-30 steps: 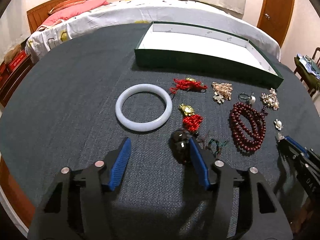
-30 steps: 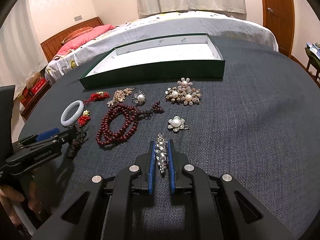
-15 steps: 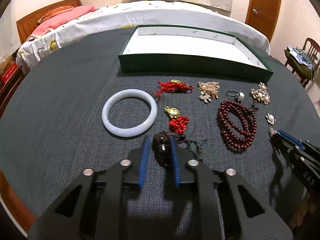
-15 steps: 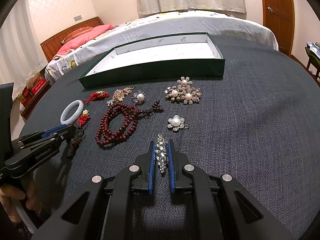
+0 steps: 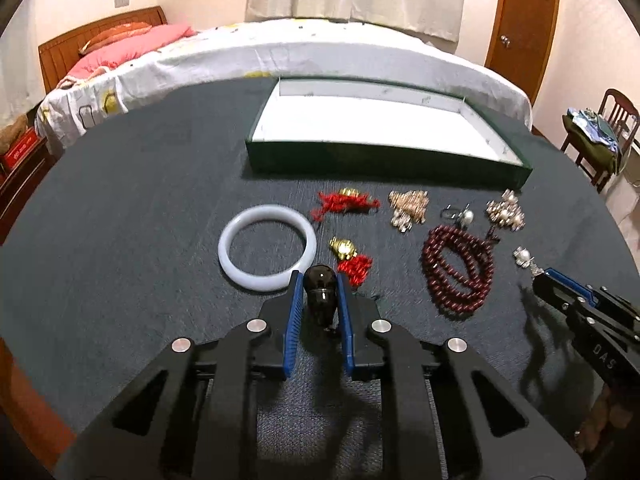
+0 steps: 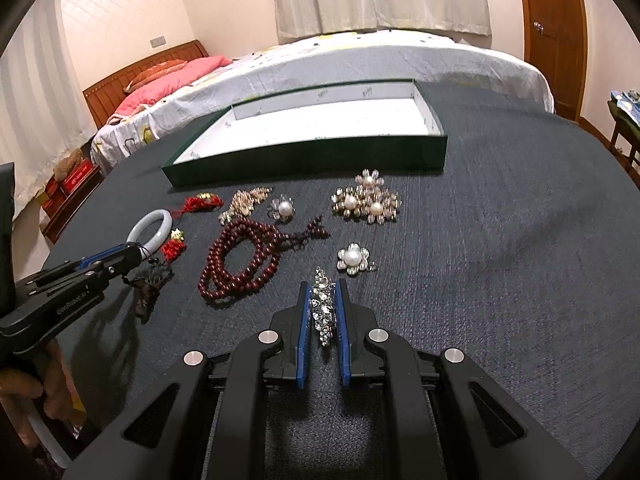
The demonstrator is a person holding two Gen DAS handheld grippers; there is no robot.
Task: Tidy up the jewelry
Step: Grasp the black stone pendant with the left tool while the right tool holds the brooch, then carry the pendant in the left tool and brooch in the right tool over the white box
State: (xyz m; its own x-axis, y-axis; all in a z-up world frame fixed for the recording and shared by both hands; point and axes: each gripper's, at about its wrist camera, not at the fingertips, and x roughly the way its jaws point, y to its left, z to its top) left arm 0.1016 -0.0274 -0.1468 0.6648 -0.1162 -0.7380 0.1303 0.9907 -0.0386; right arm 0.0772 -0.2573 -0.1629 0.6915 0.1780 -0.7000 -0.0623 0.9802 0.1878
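My left gripper [image 5: 319,280] is shut on a dark brown bead pendant [image 5: 319,290] and holds it above the dark table; its cord and tassel [image 6: 146,286] hang below. My right gripper [image 6: 323,288] is shut on a silver rhinestone brooch [image 6: 323,308]. A white bangle [image 5: 267,253], two red-tassel charms [image 5: 347,202] [image 5: 352,261], a gold brooch [image 5: 408,207], a dark red bead necklace [image 5: 458,270], and pearl brooches [image 6: 366,202] [image 6: 353,258] [image 6: 282,209] lie on the table. The green box [image 5: 384,159] with a white inside stands open behind them.
The table cloth [image 6: 520,260] is dark and extends to a round edge. A bed [image 5: 280,56] stands behind the table. A chair with clothes [image 5: 600,132] is at the right, a wooden door [image 6: 556,32] at the back right.
My left gripper closed on the dark bead pendant and lifted it off the table, rising and tilting up. My right gripper stayed shut on the rhinestone brooch, almost still.
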